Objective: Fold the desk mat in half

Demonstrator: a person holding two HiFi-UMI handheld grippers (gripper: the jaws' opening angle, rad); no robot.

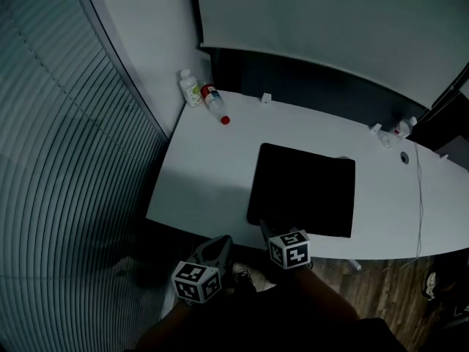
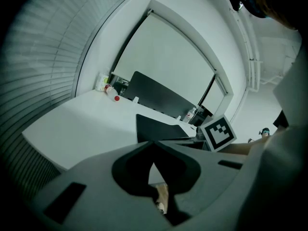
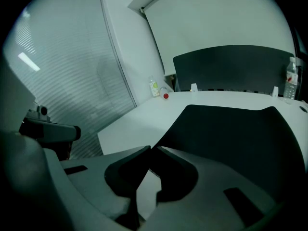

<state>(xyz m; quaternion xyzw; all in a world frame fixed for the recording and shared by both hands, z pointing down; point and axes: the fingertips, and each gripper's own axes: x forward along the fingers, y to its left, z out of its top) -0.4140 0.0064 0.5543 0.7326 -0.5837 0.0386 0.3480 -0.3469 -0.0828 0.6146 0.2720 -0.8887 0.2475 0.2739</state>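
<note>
A black rectangular desk mat [image 1: 304, 189] is lying flat and unfolded near the middle of the long white table [image 1: 212, 167], with its near edge running close to the table's front edge. Seen from the head view, the right gripper [image 3: 150, 148] is hovering at 7 o'clock of the mat, right by its near left corner. Its jaws are standing together at the tips, and the pictures are not showing whether they are touching the mat. The left gripper [image 2: 153, 143] is hanging further out at 7 o'clock, off the table's front edge and above the floor, so this edge is lying between it and the mat. Its jaws are also pressed together, with nothing between them. At 11 o'clock of the mat, well apart in the far left corner, a white plastic bottle with a green label [image 1: 190, 89] is standing, and a clear plastic bottle with a red label and red cap [image 1: 215, 103] is lying just beside it. At 2 o'clock, a small clear bottle [image 1: 401, 128] is standing near a round hole [image 1: 404, 157] in the tabletop, and a thin white cable [image 1: 420, 204] is running from there toward the front edge. Grey slatted blinds [image 1: 66, 160] are covering the left side.
</note>
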